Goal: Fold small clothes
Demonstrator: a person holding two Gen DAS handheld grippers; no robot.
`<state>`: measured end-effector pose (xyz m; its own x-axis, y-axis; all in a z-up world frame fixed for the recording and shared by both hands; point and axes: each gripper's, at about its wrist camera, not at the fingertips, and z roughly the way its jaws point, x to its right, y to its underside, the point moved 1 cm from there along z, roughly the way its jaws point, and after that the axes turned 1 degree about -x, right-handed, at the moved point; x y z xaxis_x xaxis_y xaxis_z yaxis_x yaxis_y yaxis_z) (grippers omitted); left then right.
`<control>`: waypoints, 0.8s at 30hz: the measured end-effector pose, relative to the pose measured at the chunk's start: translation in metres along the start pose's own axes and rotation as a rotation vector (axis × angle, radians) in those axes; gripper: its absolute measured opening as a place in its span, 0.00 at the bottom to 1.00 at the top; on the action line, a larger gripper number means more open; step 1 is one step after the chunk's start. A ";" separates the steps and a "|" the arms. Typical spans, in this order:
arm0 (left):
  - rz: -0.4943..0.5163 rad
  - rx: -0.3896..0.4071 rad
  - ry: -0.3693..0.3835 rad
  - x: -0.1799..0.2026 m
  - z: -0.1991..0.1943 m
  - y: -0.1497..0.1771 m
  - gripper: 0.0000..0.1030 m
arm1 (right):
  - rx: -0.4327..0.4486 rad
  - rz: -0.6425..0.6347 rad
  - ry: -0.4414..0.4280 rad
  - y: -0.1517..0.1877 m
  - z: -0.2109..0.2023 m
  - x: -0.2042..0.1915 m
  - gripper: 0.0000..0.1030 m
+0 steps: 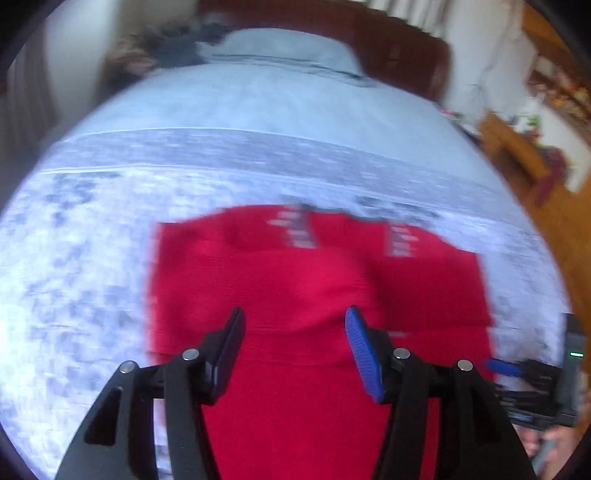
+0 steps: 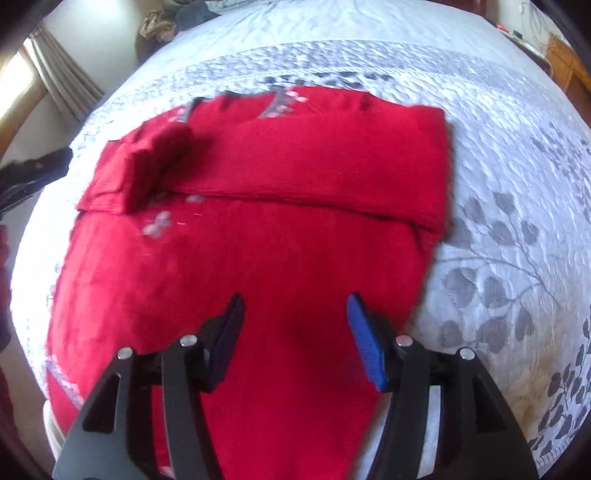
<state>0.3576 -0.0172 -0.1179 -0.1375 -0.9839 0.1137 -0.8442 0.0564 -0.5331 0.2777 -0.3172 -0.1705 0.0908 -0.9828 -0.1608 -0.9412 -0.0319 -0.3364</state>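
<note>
A red knitted sweater (image 2: 280, 206) with small pale flower trim lies on a grey-and-white patterned bedspread (image 2: 498, 155). Its far part is folded over toward me, and a sleeve lies folded on its left side. It also shows in the left wrist view (image 1: 314, 280), blurred. My right gripper (image 2: 295, 314) is open and empty, just above the sweater's near part. My left gripper (image 1: 295, 325) is open and empty, just above the sweater's middle. The other gripper (image 1: 532, 384) shows at the right edge of the left wrist view.
The bed carries a pale pillow (image 1: 280, 48) against a dark wooden headboard (image 1: 399, 40). Dark clothes (image 2: 177, 18) lie at the bed's far left. Wooden furniture (image 1: 517, 147) stands to the right. A curtained window (image 2: 44, 74) is on the left.
</note>
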 end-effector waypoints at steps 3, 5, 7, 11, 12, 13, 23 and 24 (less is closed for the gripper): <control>-0.043 -0.080 -0.125 -0.044 0.016 0.004 0.54 | -0.015 -0.063 -0.027 -0.004 -0.002 -0.031 0.56; -0.051 -0.119 -0.173 -0.057 0.025 0.011 0.54 | -0.027 -0.094 -0.054 -0.007 0.002 -0.052 0.56; -0.045 -0.156 -0.203 -0.063 0.038 0.022 0.54 | -0.050 -0.113 -0.058 -0.009 0.011 -0.066 0.56; -0.082 -0.219 -0.181 -0.073 0.065 0.043 0.57 | -0.166 -0.104 -0.050 -0.004 0.052 -0.078 0.56; -0.089 -0.218 -0.175 -0.076 0.067 0.047 0.57 | -0.172 -0.097 -0.045 -0.003 0.058 -0.076 0.57; -0.090 -0.213 -0.165 -0.077 0.069 0.048 0.58 | -0.175 -0.092 -0.050 -0.004 0.061 -0.076 0.60; -0.044 -0.151 -0.108 -0.096 0.049 0.049 0.60 | -0.173 -0.136 -0.066 -0.073 0.039 -0.138 0.56; -0.044 -0.144 -0.115 -0.101 0.046 0.049 0.60 | -0.165 -0.153 -0.058 -0.084 0.040 -0.150 0.56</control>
<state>0.3536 0.0775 -0.1937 -0.0454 -0.9984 0.0334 -0.9148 0.0281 -0.4029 0.3560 -0.1599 -0.1556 0.2510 -0.9521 -0.1746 -0.9549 -0.2140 -0.2058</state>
